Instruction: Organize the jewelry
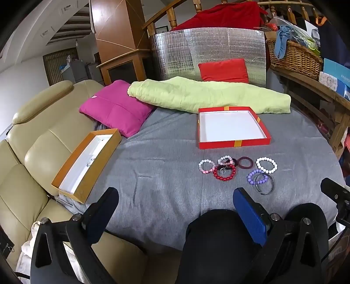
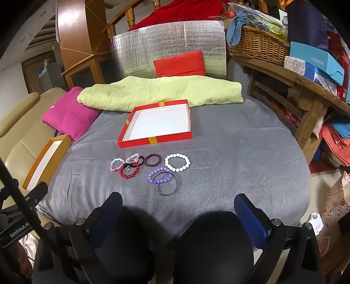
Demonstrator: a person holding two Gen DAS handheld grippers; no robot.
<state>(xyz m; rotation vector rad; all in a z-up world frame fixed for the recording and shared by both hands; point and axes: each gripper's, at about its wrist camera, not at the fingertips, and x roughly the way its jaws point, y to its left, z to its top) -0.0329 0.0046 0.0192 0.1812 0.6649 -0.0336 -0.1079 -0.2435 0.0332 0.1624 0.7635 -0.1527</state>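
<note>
— What sort of place is this?

— A lived-in home, a sitting room by the look of it. A beige leather sofa (image 1: 32, 157) stands on the left, and a grey cloth (image 2: 229, 157) covers a wide surface strewn with soft things: a pink cushion (image 1: 116, 107), a red cushion (image 2: 179, 63), a folded green blanket (image 1: 207, 96).

— Anything else that says home and not shop?

— A wooden stair railing (image 1: 172, 15) rises at the back, beside a wooden cabinet (image 1: 124, 65). On the right a rough wooden shelf (image 2: 306, 80) carries a wicker basket (image 2: 256, 44) stuffed with clothes and a blue box (image 2: 315, 60).
</note>
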